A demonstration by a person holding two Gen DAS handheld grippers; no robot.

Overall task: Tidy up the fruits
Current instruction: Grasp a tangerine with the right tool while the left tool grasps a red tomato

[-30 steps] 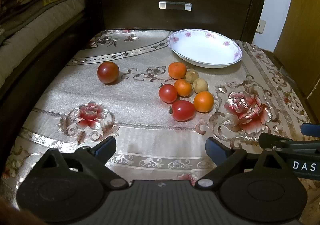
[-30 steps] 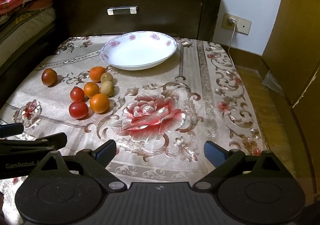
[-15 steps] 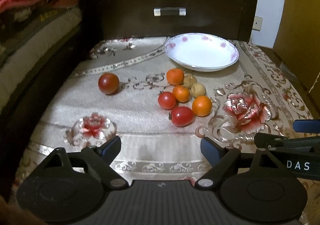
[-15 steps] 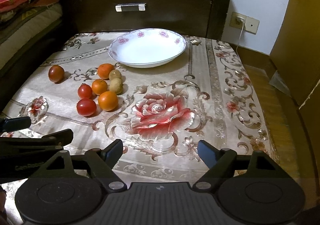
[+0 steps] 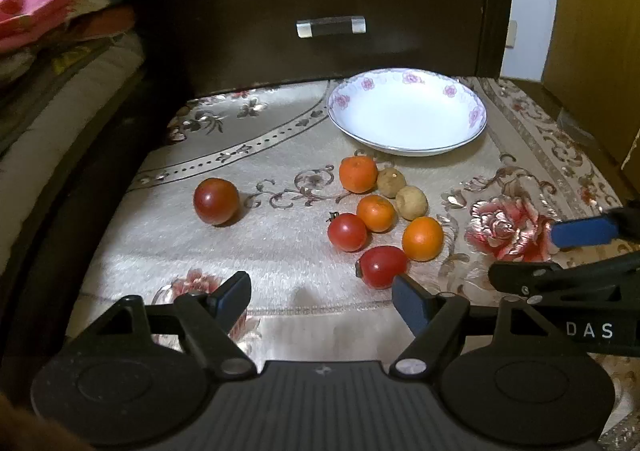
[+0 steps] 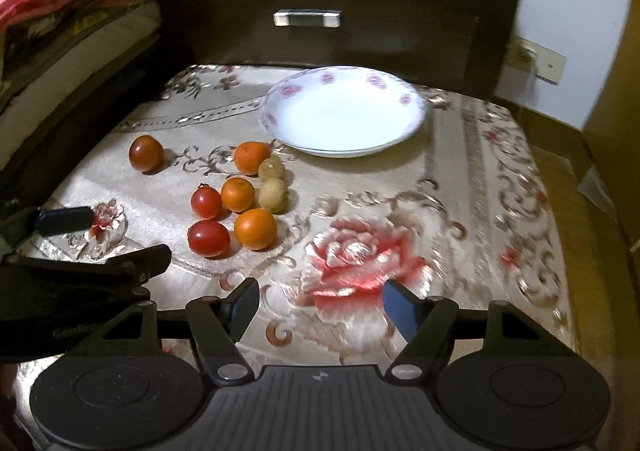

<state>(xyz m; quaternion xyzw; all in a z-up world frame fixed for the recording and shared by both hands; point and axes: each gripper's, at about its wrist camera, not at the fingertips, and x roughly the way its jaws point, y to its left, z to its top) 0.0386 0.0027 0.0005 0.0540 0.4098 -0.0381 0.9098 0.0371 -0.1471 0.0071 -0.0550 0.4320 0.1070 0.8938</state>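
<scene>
Nothing sorted yet, the bowl (image 5: 406, 119) is empty.
All eight fruits sit on the cloth (image 5: 280, 251) just in front of the bowl, one dark tomato (image 5: 216, 201) off to its left. Front tomato (image 5: 382, 266) is oval, stem end pointing left. Left gripper (image 5: 320, 295) and right gripper (image 6: 320, 307) have just been closing, both still agape with nothing between them.

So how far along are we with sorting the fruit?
Nothing is done yet: the white plate holds no fruit. In hand, nothing; the left claw and right claw have just been closing with nothing between them. Left: all eight fruits, including the lone tomato, lie on the cloth.
</scene>
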